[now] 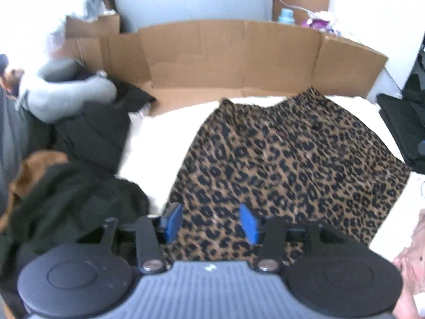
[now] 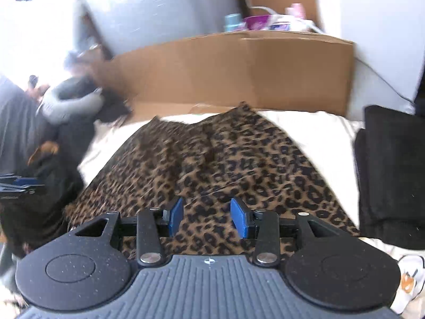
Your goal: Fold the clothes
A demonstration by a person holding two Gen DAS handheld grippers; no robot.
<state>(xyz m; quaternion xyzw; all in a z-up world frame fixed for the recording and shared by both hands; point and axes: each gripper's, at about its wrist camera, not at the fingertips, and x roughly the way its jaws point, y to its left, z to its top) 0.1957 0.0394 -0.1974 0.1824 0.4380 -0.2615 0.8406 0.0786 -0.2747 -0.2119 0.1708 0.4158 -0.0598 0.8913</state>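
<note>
Right wrist alone shows folded black fabric [image 2: 390,175], blurry; both my claws [image 1: 211,223] [image 2: 207,218] hover spread over the leopard-print skirt [image 1: 287,159].

Both grippers, left [image 1: 211,223] and right [image 2: 207,216]: black linkages, silver screws, ribbed grey bodies, seemingly blue-padded jaws.

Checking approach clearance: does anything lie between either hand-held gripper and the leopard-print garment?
Nothing visible does. The left hand-held gripper and right hand-held gripper are open directly over the brown-and-black leopard-print fabric garment, its surface bare.
</note>
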